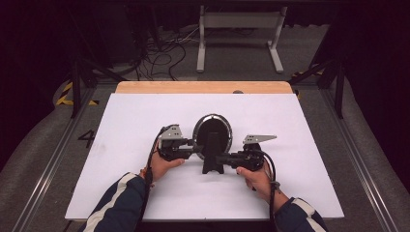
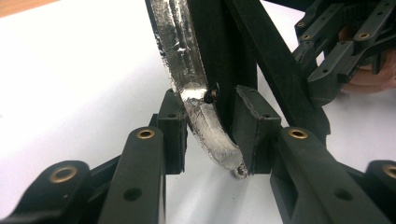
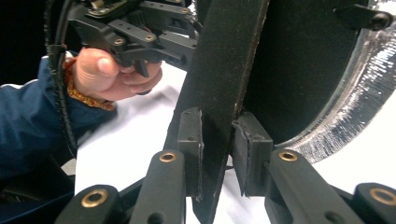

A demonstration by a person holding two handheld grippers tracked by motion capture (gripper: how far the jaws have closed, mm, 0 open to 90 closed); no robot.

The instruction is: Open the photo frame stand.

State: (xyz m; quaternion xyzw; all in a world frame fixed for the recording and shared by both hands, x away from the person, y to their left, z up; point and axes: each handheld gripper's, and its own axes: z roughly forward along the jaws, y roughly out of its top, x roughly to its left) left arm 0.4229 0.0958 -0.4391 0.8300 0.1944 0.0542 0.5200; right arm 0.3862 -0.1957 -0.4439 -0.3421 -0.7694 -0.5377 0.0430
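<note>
A round mirror (image 1: 212, 135) with a silvery rim and a black back stands near the middle of the white board (image 1: 121, 145), leaning on a black prop (image 1: 212, 157) behind it. From above, only its dark back shows; the glass side faces away and stays hidden.

The left gripper (image 2: 210, 133) straddles the lower rim of the mirror: its jaws stand on either side of the silver edge, the right one against the black back, the left one close to the rim, though whether it presses there is hard to make out.

The right gripper (image 3: 217, 154) has its jaws around the black prop, the left pad flat on it; the prop's foot is cut off below.
</note>
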